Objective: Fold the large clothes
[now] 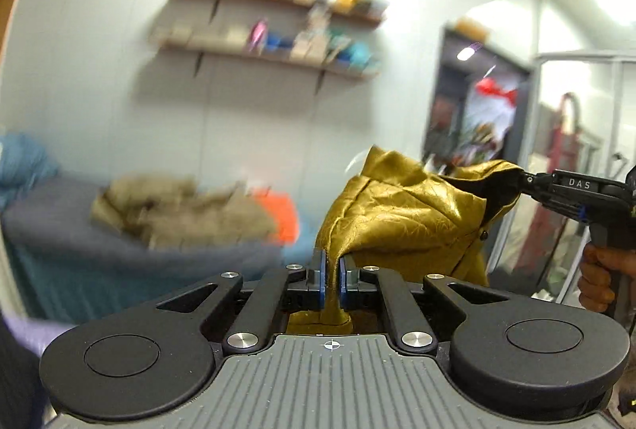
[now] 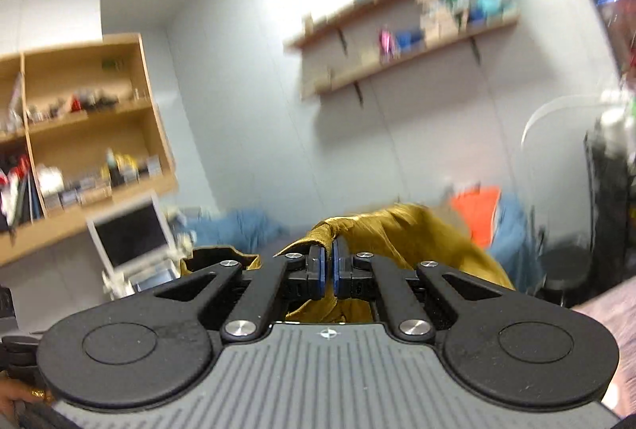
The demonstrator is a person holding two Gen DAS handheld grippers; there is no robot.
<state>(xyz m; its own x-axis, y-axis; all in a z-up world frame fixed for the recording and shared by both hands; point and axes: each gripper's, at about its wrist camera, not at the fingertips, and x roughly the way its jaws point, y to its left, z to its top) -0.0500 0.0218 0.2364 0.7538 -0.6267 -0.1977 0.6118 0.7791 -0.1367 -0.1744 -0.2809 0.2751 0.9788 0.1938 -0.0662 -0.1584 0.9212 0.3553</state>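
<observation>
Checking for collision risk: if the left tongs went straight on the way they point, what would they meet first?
The crinkled mustard-gold satin garment they already pinch; the left tongs point into it. What lies behind is hidden.

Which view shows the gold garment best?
The left wrist view. There the gold garment is sharp, stretched between the left tongs and the right tongs. The right wrist view shows only a blurred bunch of it behind its own tongs.

A shiny, crinkled mustard-gold garment (image 1: 401, 206) hangs bunched in the air, pinched at two edges and sagging between them above the bed.
</observation>
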